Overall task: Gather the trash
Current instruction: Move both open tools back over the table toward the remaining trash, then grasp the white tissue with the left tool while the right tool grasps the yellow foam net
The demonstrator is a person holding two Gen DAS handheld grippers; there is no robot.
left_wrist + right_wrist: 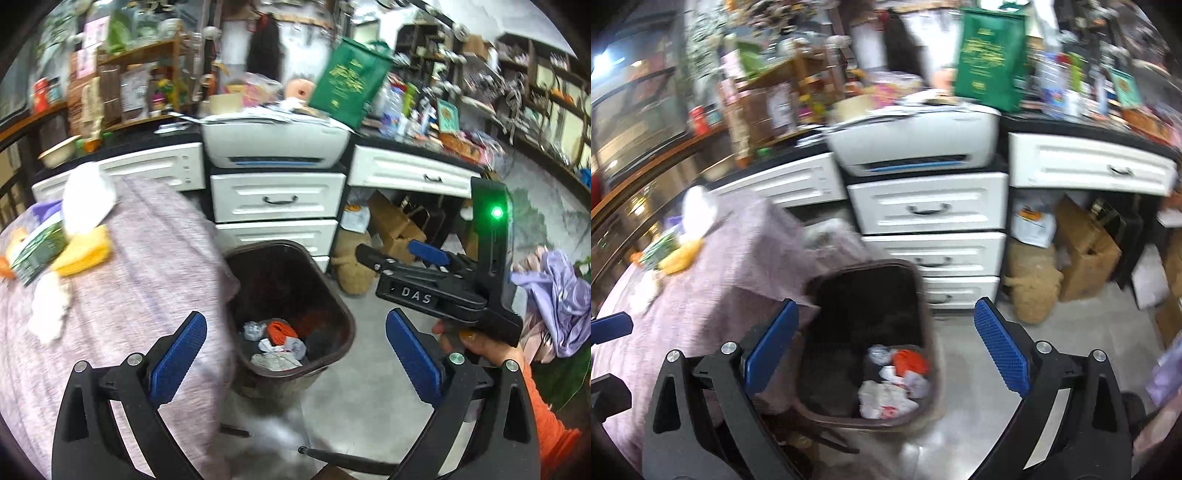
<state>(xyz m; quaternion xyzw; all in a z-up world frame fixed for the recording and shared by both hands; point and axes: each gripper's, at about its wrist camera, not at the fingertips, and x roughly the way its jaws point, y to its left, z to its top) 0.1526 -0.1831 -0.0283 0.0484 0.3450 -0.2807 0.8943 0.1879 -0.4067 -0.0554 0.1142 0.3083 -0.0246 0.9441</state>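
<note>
A dark brown trash bin (332, 306) stands on the floor beside the table and holds crumpled white, grey and orange trash (277, 339). It also shows in the right wrist view (923, 295) with the trash (894, 384) in its bottom. My left gripper (295, 354) is open and empty above the bin. My right gripper (886, 347) is open and empty above the bin; in the left wrist view it (391, 251) shows at the right. On the table lie white tissue (88, 199), a yellow piece (85, 251) and a green wrapper (40, 251).
The table wears a pink cloth (147, 266) left of the bin. White drawers (277, 199) with a printer (273, 144) on top stand behind. Cardboard boxes (1086, 251) and a sack (1034, 288) sit under the counter. Purple cloth (561, 295) lies at the right.
</note>
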